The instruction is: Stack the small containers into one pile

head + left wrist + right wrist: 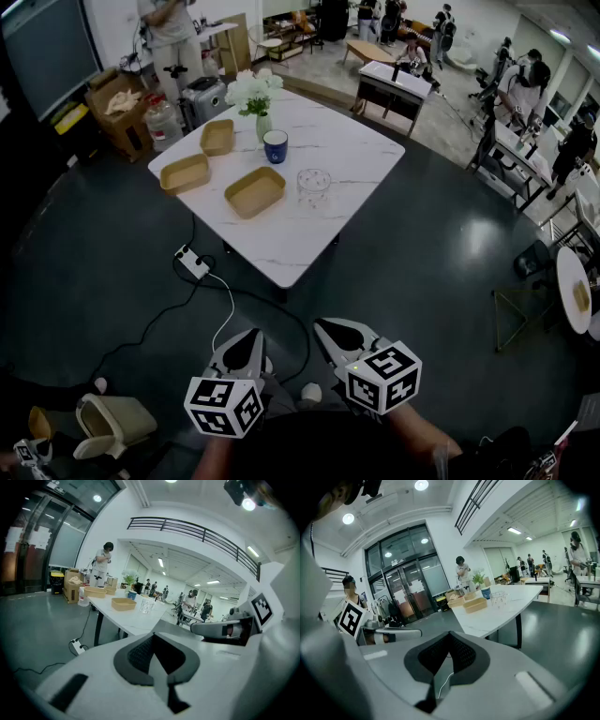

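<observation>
Left tongs (248,342) & right tongs (330,330) both closed on nothing, well off the desk (309,234) w/ 3 tan containers (254,191) lying apart; prob. light, thin-walled, so pinch a rim.

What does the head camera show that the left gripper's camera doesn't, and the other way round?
Head view only: the left gripper whole, with its marker cube, and a look straight down into the three tan containers, which lie apart, unstacked. Left gripper view only: a balcony railing high overhead, and its own jaws close up, shut on nothing. Both: the right gripper, the white table, the containers, the clear cup, the blue cup and the power strip on the floor.
</observation>
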